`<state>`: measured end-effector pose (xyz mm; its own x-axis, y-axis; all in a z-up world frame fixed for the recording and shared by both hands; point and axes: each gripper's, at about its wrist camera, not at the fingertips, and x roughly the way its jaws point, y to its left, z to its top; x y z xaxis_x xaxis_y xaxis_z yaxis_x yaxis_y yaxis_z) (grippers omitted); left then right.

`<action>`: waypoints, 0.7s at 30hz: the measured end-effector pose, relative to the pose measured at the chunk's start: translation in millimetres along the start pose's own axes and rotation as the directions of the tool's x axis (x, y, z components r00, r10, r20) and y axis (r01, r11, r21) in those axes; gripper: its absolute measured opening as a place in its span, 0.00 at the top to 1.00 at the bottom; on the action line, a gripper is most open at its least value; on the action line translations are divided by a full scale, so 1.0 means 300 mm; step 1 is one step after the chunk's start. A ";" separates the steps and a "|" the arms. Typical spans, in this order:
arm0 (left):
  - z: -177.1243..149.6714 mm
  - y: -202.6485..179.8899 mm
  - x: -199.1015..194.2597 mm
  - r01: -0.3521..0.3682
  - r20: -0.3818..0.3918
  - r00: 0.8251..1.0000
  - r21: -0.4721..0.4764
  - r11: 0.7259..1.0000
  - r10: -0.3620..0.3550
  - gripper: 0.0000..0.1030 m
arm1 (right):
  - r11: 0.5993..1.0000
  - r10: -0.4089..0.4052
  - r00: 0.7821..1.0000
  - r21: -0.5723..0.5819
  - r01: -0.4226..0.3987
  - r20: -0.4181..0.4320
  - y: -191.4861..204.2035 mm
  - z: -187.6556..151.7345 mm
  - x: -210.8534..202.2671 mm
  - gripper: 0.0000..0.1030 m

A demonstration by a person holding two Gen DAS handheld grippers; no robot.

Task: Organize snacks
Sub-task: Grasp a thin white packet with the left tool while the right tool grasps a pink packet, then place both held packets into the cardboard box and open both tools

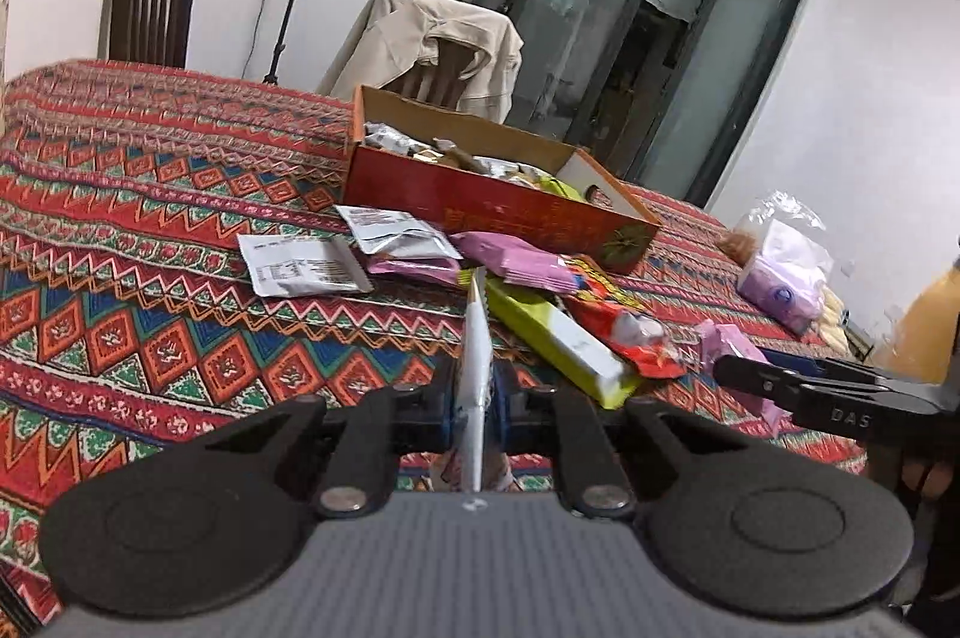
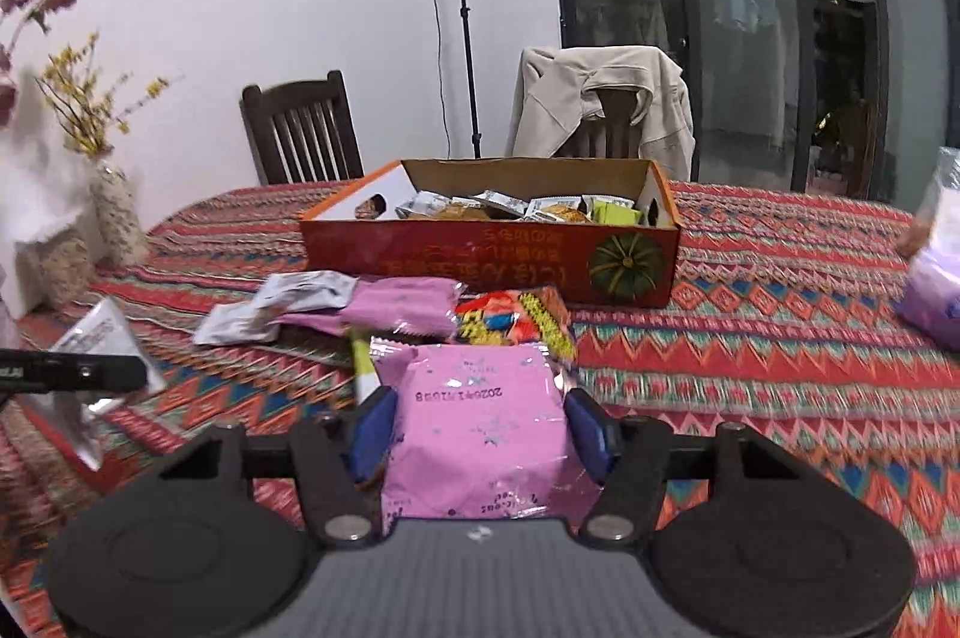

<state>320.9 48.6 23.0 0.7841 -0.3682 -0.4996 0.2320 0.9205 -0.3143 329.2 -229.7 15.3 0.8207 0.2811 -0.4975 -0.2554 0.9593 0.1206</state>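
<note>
Snacks lie loose on the tabletop (image 1: 150, 230) before the red box (image 2: 480, 254). Left tool (image 1: 474, 398) clamps a white packet (image 1: 475, 338) edge-on; only the right view shows the right tool (image 2: 480, 428) gripping a pink packet (image 2: 480, 428).

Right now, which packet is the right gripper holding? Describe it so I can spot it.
Find the red cardboard box on the patterned tablecloth. In front of it, the right gripper clamps a pink packet. Unlike the pink packet lying by the box, it shows an upside-down printed date.
</note>
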 end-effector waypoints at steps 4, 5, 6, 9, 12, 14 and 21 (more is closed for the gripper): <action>0.011 -0.043 -0.021 0.004 0.018 1.000 0.020 1.000 -0.004 0.87 | 1.000 0.002 1.000 0.011 -0.002 0.009 -0.003 -0.020 -0.072 0.41; 0.018 -0.054 -0.022 0.008 0.022 1.000 0.021 1.000 -0.009 0.87 | 1.000 -0.002 1.000 0.012 0.002 0.013 -0.004 -0.022 -0.083 0.41; 0.023 -0.063 -0.020 0.015 0.024 1.000 0.025 1.000 -0.015 0.87 | 1.000 -0.011 1.000 0.011 0.011 0.016 -0.004 -0.023 -0.092 0.41; 0.068 -0.077 -0.003 0.031 0.029 0.999 0.043 0.999 -0.032 0.87 | 1.000 -0.018 1.000 0.002 0.017 0.026 0.000 -0.015 -0.107 0.41; 0.155 -0.077 0.028 0.049 0.053 0.997 0.063 0.997 -0.053 0.87 | 1.000 -0.002 0.999 -0.009 0.003 0.041 -0.003 0.024 -0.102 0.41; 0.234 -0.075 0.068 0.063 0.059 0.996 0.067 0.996 -0.067 0.87 | 1.000 0.022 0.998 -0.009 -0.021 0.053 -0.011 0.078 -0.081 0.41; 0.598 -0.020 0.413 0.038 0.002 0.999 -0.006 0.999 -0.038 0.87 | 0.985 0.140 0.989 0.096 -0.144 0.046 -0.074 0.394 0.214 0.41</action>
<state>519.8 21.0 107.9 0.7757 -0.4027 -0.4860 0.2583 0.9051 -0.3377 448.0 -229.7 82.3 0.7993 0.4140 -0.4355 -0.3208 0.9069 0.2731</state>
